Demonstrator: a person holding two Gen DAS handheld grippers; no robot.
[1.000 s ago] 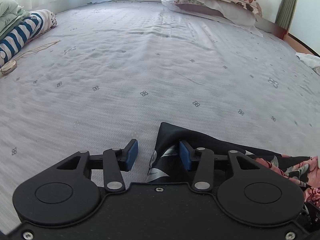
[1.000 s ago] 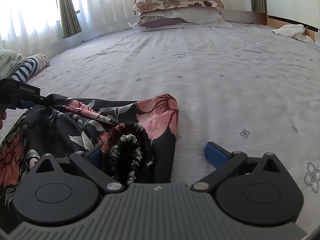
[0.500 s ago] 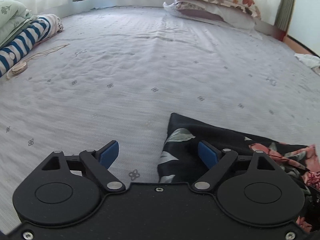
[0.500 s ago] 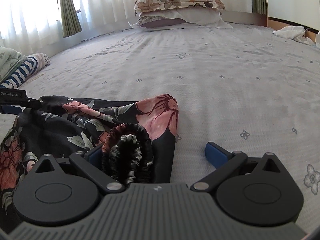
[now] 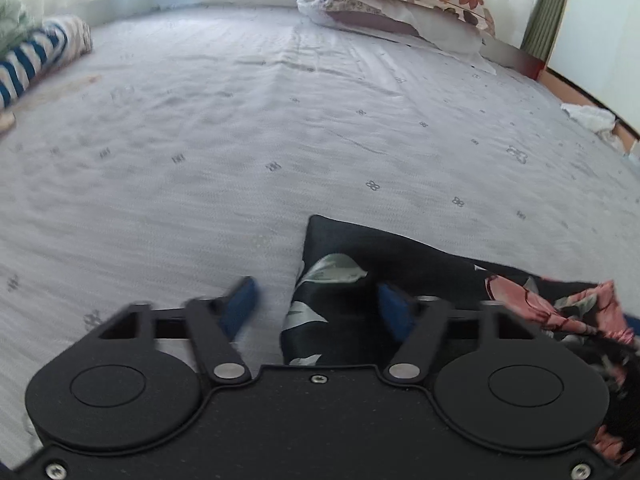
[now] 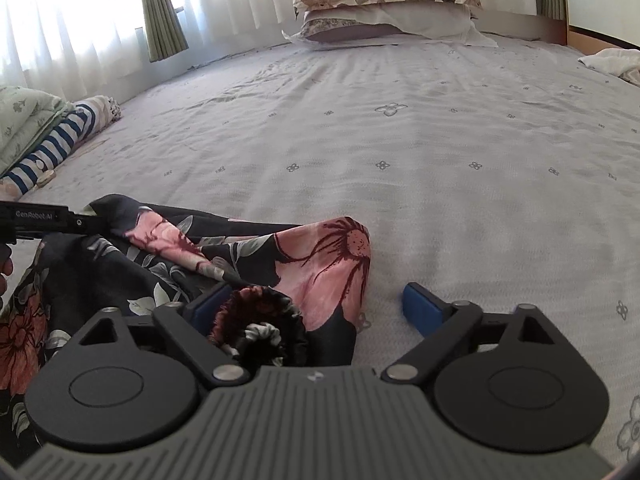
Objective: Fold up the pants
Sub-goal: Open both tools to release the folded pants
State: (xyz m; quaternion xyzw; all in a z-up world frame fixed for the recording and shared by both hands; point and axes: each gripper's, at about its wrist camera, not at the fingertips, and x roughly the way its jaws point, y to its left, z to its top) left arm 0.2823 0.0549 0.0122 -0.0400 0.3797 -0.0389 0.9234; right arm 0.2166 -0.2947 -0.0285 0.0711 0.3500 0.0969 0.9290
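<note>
The black pants with pink and grey flowers [image 5: 400, 264] lie bunched on the grey bedsheet [image 5: 280, 120]. My left gripper [image 5: 316, 308] is open, its blue pads either side of a dark corner of the pants. In the right wrist view the pants [image 6: 168, 256] spread to the lower left. My right gripper [image 6: 312, 304] is open, with the ruffled elastic waistband [image 6: 260, 324] lying between its pads, close to the left one. The left gripper's body [image 6: 44, 218] shows at the left edge of the right wrist view.
Stacked floral pillows [image 6: 384, 4] lie at the head of the bed. A striped blue-and-white rolled cloth [image 6: 56, 144] and a green quilt [image 6: 20, 116] lie on the left side. A white cloth [image 6: 612, 60] lies at the right edge. Curtains [image 6: 80, 20] hang behind.
My left gripper opened wide from a narrower gap, then narrowed somewhat, and shifted over the pants corner. My right gripper stayed open over the waistband.
</note>
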